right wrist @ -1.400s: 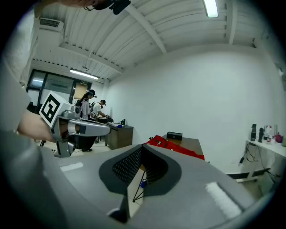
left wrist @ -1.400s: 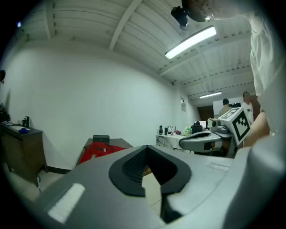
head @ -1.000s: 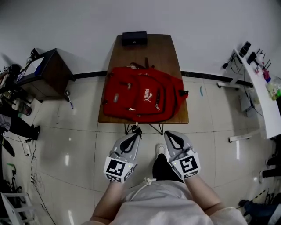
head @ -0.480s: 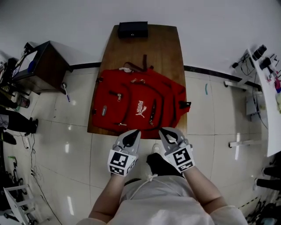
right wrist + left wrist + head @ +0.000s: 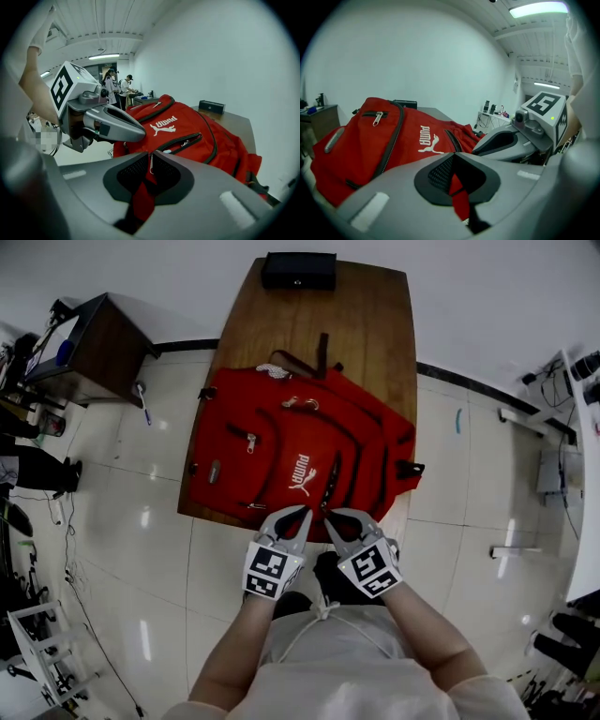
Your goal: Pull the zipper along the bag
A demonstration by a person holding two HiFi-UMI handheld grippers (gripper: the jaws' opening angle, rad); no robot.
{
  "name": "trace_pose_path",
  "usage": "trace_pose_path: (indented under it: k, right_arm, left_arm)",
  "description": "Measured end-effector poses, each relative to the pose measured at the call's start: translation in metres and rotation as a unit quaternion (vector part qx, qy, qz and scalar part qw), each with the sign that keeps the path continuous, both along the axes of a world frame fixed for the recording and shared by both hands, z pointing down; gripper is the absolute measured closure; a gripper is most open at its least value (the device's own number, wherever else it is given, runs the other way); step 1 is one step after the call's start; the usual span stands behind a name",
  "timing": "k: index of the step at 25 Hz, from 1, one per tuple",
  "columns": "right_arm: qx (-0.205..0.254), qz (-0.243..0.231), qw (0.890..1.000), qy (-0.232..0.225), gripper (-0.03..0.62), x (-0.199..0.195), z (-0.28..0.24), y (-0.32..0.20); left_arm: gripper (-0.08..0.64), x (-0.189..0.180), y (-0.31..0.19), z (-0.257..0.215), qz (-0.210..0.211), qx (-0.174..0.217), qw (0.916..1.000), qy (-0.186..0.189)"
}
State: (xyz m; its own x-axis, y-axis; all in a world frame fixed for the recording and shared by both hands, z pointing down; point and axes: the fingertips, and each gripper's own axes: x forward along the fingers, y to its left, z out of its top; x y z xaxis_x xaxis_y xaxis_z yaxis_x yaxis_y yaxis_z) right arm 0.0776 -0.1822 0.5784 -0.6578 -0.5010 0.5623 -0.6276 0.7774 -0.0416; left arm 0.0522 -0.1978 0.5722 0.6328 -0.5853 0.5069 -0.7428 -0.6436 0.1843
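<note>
A red backpack (image 5: 291,456) lies flat on the brown wooden table (image 5: 366,324), white logo up. Its front pocket zipper (image 5: 328,484) is partly open. Both grippers hang side by side over the bag's near edge. My left gripper (image 5: 302,513) is shut, and only red fabric (image 5: 393,140) shows past its tips (image 5: 453,157). My right gripper (image 5: 330,515) is shut too. A thin silver zipper pull (image 5: 150,164) shows in the slit by its tips, and I cannot tell whether they touch. The open pocket zipper (image 5: 180,143) lies just beyond. The left gripper's body (image 5: 112,124) crosses the right gripper view.
A black box (image 5: 298,270) sits at the table's far end by the wall. A dark cabinet (image 5: 80,352) stands to the left on the tiled floor. White desks with gear (image 5: 586,362) are at the right. People (image 5: 112,84) stand far off.
I have come up to the table. Both grippers moved forward from over the floor to the bag's near edge, drawing closer together. Their jaws stayed shut.
</note>
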Motion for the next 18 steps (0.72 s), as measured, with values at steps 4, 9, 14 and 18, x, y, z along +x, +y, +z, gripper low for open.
trace_pose_path:
  k: [4, 9, 14, 18]
  right_arm:
    - [-0.023, -0.024, 0.999, 0.01, 0.529, -0.005, 0.017, -0.001]
    - [-0.014, -0.035, 0.999, 0.033, 0.528, -0.008, 0.025, -0.009]
    - [0.0, -0.041, 0.998, 0.05, 0.522, -0.008, 0.029, -0.012]
    - [-0.031, -0.036, 0.999, 0.018, 0.534, -0.007, 0.029, -0.013]
  left_arm:
    - [0.554, 0.002, -0.005, 0.01, -0.006, -0.013, 0.9999, 0.001]
    - [0.554, 0.001, -0.009, 0.015, -0.01, -0.02, 0.9997, 0.002]
    - [0.554, 0.002, -0.008, 0.012, -0.015, -0.024, 0.9996, 0.003]
    - [0.554, 0.007, -0.008, 0.012, -0.006, -0.028, 0.9996, 0.003]
